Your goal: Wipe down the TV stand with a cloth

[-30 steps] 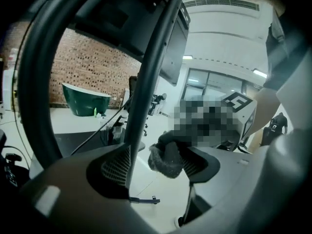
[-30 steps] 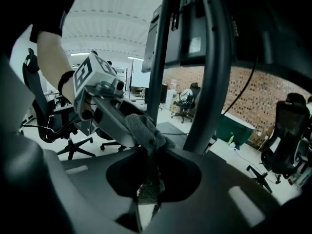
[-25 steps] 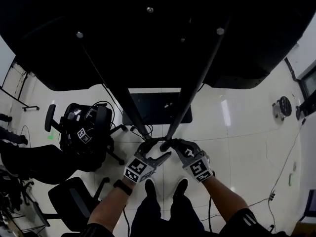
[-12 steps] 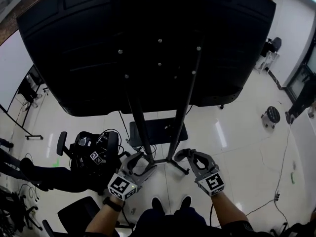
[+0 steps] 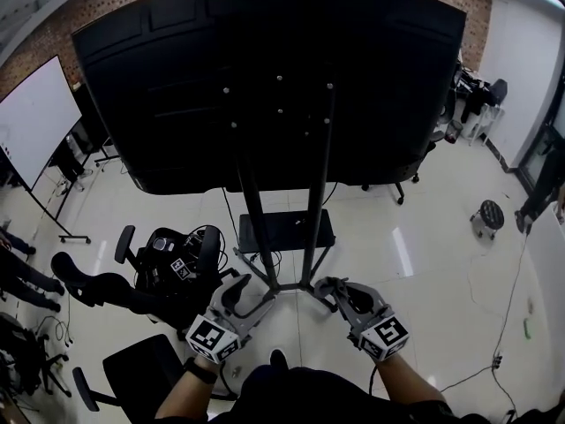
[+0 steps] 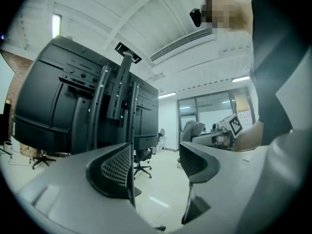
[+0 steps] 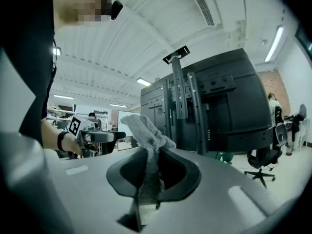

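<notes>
Cloth (image 7: 146,130) is sitting pinched in the right claw (image 7: 153,172), a tuft poking past the tips. It is looking soft, light and floppy, so gripping it mid-fold is probably leaving enough free for wiping. Left claw (image 6: 156,167) is hanging wide and empty, TV stand (image 5: 313,210) poles are rising at 12 o'clock near both claws, and an office chair (image 5: 168,268) is crowding in at 9 o'clock.

TV stand (image 5: 316,210) ahead, chair (image 5: 168,263) left.

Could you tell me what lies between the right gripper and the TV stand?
Only the cloth clamped in the right gripper; the right gripper view shows nothing else before the TV stand.
</notes>
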`<state>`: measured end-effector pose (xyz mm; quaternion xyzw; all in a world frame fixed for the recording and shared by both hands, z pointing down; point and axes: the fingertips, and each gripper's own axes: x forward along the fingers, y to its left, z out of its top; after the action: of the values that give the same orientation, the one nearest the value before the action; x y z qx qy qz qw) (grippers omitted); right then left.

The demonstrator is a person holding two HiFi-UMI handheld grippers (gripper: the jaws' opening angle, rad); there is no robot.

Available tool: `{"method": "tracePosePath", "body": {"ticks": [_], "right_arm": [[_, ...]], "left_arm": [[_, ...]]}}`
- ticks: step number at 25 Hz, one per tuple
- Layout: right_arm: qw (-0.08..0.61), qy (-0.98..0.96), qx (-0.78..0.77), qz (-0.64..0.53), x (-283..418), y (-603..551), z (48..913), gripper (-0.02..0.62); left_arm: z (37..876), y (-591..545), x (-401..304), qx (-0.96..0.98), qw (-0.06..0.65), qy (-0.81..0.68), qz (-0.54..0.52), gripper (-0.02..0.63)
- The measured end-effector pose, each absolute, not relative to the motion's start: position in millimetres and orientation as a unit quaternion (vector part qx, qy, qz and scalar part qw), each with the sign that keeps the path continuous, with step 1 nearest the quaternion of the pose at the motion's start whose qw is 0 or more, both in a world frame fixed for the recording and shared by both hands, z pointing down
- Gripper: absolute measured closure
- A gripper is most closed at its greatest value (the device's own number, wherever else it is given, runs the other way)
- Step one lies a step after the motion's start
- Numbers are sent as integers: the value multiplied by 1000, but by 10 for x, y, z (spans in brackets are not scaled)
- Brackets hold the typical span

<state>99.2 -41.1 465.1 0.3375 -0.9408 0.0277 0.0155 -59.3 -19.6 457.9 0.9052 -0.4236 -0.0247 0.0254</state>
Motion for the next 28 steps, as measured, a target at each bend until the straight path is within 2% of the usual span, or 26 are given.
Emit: {"method": "tracePosePath", "body": {"ticks": [13,28], "right_arm": [[28,-959,270,77,1625,656,4794,557],[10,-963,260,65,1489,1298,4635,557]], "left_arm": [[4598,1117,214,889,35,-455,-23,275],[4321,1697,203,892,5,-451,-23,276]]}}
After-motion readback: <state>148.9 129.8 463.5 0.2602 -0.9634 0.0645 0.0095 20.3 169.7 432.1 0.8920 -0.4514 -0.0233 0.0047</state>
